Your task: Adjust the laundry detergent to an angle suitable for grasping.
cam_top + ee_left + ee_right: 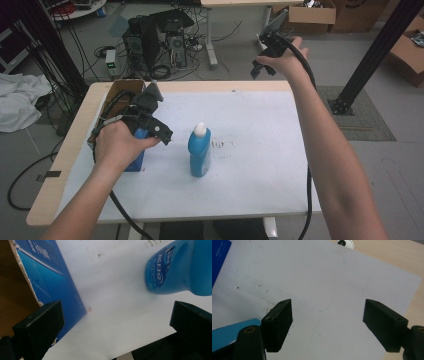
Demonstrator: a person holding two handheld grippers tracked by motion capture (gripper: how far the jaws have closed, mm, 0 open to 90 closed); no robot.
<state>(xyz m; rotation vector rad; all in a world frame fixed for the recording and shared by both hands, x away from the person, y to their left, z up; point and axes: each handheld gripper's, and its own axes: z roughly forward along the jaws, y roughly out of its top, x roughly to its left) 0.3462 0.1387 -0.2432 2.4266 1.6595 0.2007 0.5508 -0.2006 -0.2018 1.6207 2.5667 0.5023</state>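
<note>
High view takes in the white-topped table (260,150) first, and everything else can be placed from the blue bottle (199,151) that stands upright near its middle, white cap up. Left of the bottle, at the table's left edge, sits a cardboard box (120,90) with a blue carton (136,159) just in front of it. The left gripper (161,136) hovers between carton and bottle, its jaws spread wide with nothing between them; its own view shows the bottle's base off to the right jaw's side, not yet enclosed. The right gripper (267,50) is held high, well beyond the bottle at the far edge, jaws likewise apart and empty. By my reading the work has barely begun: the bottle is untouched, and approach, grasp and any move remain.
</note>
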